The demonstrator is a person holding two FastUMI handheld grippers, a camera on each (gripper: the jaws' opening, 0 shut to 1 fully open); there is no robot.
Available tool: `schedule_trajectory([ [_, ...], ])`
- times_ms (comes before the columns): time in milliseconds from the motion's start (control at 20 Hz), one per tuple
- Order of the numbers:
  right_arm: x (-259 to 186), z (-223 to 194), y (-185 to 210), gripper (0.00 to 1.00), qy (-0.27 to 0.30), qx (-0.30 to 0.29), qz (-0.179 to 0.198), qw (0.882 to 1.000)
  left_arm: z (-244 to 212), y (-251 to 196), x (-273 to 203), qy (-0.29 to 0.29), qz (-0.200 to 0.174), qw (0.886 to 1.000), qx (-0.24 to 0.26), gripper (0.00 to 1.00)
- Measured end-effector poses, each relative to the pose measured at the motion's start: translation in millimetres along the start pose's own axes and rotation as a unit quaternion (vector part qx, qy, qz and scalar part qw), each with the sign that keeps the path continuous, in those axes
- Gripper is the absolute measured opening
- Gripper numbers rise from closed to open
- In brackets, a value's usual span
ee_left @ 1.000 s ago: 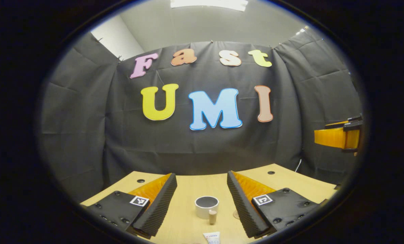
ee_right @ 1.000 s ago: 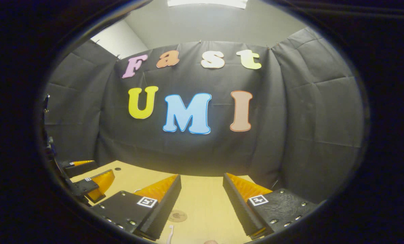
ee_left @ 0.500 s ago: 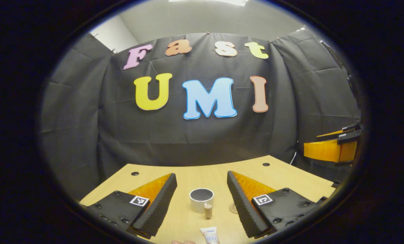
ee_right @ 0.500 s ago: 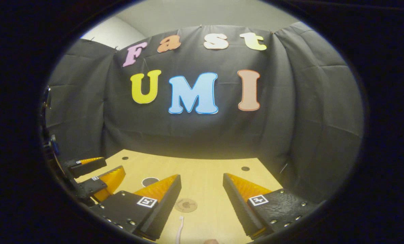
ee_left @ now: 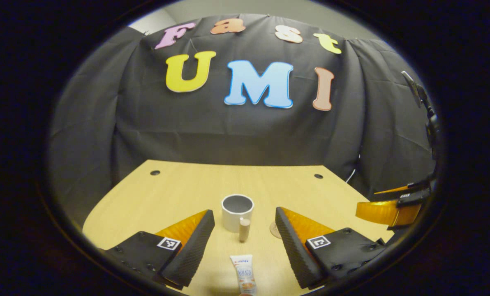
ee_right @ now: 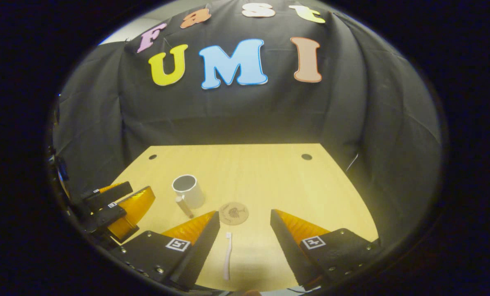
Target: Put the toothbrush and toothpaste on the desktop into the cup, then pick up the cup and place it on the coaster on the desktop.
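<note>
Both tilted down since a second ago: left gripper (ee_left: 245, 236) open over toothpaste (ee_left: 243, 278) at desktop (ee_right: 269, 176) near edge; right gripper (ee_right: 245, 236) open over toothbrush (ee_right: 227, 255). Pickups next.

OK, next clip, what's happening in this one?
A person holds two grippers over a wooden desk, and nothing is grasped yet. The left gripper is open, pointing at the toothpaste lying flat in front of the white cup. The right gripper is open too, with the toothbrush lying between its fingers on the desk. The round coaster sits bare beside the cup, which looks empty.
</note>
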State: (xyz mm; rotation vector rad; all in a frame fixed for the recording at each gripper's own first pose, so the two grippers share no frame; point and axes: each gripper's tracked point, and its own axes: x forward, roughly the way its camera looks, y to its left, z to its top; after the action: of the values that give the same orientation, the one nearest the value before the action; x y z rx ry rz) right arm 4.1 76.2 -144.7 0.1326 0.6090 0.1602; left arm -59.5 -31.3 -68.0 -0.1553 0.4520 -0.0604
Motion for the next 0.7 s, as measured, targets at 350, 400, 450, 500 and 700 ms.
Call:
schedule_trajectory([
  [350,25.5,-54.8,15.0,0.84,0.112,0.008,0.020,0.994,-53.4,-4.5,-36.5,0.168,-0.004,0.985,-0.024,0.96],
  [400,29.8,-61.1,17.8,0.83,0.124,0.006,0.023,0.992,-59.7,-1.7,-42.0,0.191,0.001,0.981,-0.024,0.94],
  [450,35.3,-69.3,21.5,0.84,0.137,0.003,0.026,0.990,-68.5,1.0,-44.8,0.214,0.003,0.977,-0.023,0.94],
  [500,39.7,-77.7,24.7,0.84,0.154,0.001,0.027,0.988,-76.3,3.5,-46.1,0.235,0.006,0.972,-0.025,0.94],
  [700,53.6,-107.5,35.1,0.85,0.212,-0.003,0.032,0.977,-111.9,13.3,-62.3,0.334,0.017,0.941,-0.041,0.95],
])
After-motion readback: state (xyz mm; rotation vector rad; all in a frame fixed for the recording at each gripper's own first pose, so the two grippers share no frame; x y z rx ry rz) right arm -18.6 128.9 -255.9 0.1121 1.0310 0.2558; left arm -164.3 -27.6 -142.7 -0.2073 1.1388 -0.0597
